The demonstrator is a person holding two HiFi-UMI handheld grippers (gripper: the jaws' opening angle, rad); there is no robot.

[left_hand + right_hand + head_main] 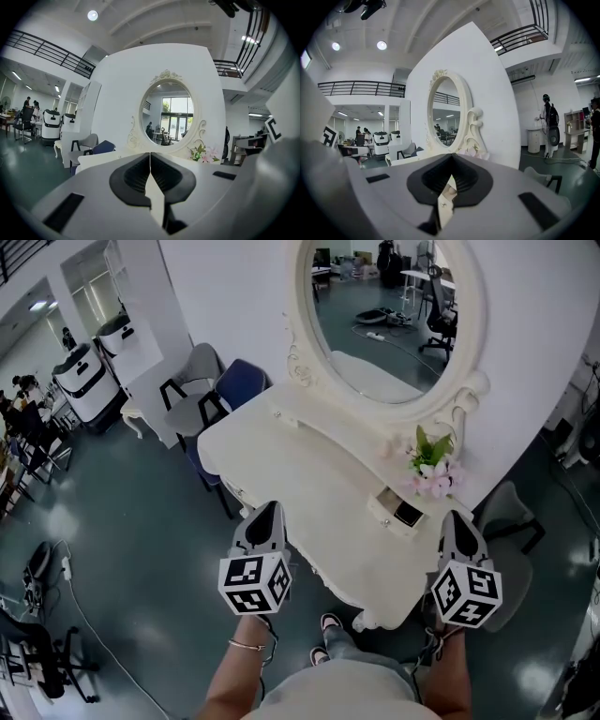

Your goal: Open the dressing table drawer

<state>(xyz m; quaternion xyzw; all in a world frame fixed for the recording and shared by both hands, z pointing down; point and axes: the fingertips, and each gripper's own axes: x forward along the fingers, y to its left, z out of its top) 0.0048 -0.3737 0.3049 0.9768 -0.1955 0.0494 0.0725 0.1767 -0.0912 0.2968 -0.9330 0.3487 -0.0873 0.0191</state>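
**Dressing table.** The cream dressing table [309, 474] stands against the white wall. Its top is bare over most of its width, so there is free working room along the front edge.

**Mirror.** The oval mirror [394, 306] rises from the back of the table, and both gripper views look level towards it [168, 115].

**Chairs.** A grey chair [192, 381] and a blue chair [239, 385] are pushed in at the table's far left end, well apart from the person.

**Grippers.** The left gripper [267, 512] is held just over the front edge, left of centre. Its own view shows its jaws pressed together with nothing between them [150, 157]. The right gripper [457, 518] is held at the front right corner. Its jaws are likewise fully closed and empty [451, 159]. Both point roughly level at the table and touch nothing. In my judgement this is a waiting posture, either before an approach or after a release.

**Drawer.** A small drawer [398, 512] sits on the table's right side, just beside the right gripper. It appears to stand pulled out, with a dark interior showing and a small knob on its front. If this is the drawer meant, the task looks done. Whether the apron beneath the tabletop carries another drawer cannot be told from here.

**Flowers.** A small spray of pink and green flowers [433, 465] stands behind the drawer at the mirror's foot, clear of the pulling path.
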